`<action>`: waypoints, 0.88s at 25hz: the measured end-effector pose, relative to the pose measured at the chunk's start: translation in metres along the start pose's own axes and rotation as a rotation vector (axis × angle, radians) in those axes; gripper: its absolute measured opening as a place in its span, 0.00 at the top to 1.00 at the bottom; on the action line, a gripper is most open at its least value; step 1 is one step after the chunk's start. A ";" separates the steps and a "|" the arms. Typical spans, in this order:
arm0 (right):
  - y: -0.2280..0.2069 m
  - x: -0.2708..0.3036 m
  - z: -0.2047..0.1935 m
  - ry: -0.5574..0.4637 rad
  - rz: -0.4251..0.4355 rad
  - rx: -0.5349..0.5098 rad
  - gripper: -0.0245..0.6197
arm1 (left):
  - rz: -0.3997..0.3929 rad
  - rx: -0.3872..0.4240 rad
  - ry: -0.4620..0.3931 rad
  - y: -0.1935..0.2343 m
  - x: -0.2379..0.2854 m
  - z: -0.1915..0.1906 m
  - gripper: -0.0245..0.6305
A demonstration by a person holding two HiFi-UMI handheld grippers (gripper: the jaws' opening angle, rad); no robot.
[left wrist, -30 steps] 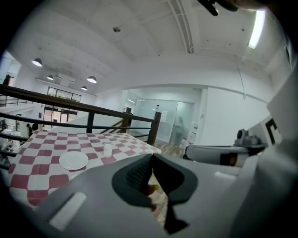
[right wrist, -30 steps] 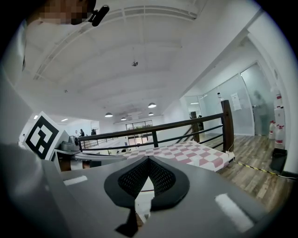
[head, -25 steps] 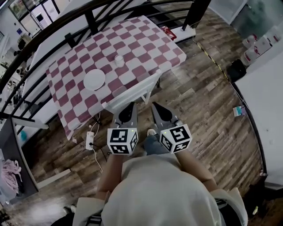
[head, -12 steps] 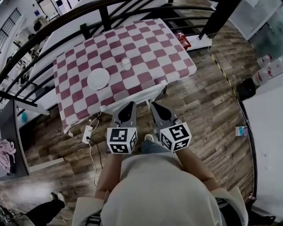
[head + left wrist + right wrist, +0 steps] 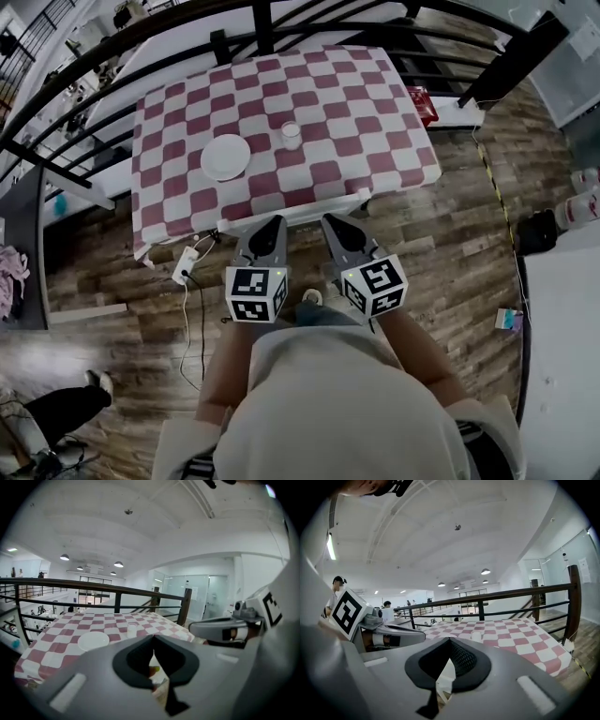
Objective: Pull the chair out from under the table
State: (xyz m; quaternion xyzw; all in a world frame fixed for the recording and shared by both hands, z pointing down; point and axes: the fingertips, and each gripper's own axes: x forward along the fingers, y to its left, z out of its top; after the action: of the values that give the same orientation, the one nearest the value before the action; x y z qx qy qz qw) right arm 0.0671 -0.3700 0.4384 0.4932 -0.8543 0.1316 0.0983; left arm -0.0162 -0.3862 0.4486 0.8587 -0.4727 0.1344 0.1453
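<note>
- Chair (image 5: 298, 212): centre frame, tucked under near edge of table (image 5: 375, 112). Only its white top rail shows, so prob. that's the part to grab.
- L gripper (image 5: 277, 223) & R gripper (image 5: 330, 223): both pressed together, empty, tips by the rail, contact unclear. One per side, I'd guess for an even pull.
- Plate (image 5: 226, 157) & cup (image 5: 292, 136) on checked cloth, upper centre.
- Wood floor (image 5: 441, 244); black railing (image 5: 187, 23) along top.

Bright, even indoor light from round ceiling lamps (image 5: 118, 564). Fisheye bending, dark corners in gripper views. Floor (image 5: 84, 352) edges smear softly.
</note>
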 end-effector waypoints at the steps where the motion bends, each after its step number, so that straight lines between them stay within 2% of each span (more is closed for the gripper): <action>1: -0.002 0.003 0.000 0.005 0.010 -0.009 0.97 | 0.012 0.001 0.006 0.003 0.002 -0.002 0.95; 6: -0.010 0.018 -0.008 0.049 0.059 -0.067 0.97 | 0.059 0.010 0.040 0.015 0.009 -0.014 0.95; 11: -0.016 0.033 -0.019 0.109 0.103 -0.120 0.96 | 0.032 0.043 0.090 0.020 0.019 -0.027 0.94; 16: -0.017 0.044 -0.032 0.203 0.176 -0.189 0.96 | -0.010 0.128 0.157 0.023 0.029 -0.037 0.88; 18: -0.015 0.048 -0.038 0.241 0.218 -0.220 0.87 | -0.033 0.170 0.203 0.023 0.032 -0.042 0.82; 22: -0.015 0.057 -0.047 0.304 0.288 -0.294 0.85 | -0.085 0.262 0.301 0.024 0.041 -0.054 0.77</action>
State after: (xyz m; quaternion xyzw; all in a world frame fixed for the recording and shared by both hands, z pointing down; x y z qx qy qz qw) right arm 0.0540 -0.4082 0.5019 0.3214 -0.9011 0.0913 0.2764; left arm -0.0210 -0.4096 0.5163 0.8598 -0.3874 0.3151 0.1069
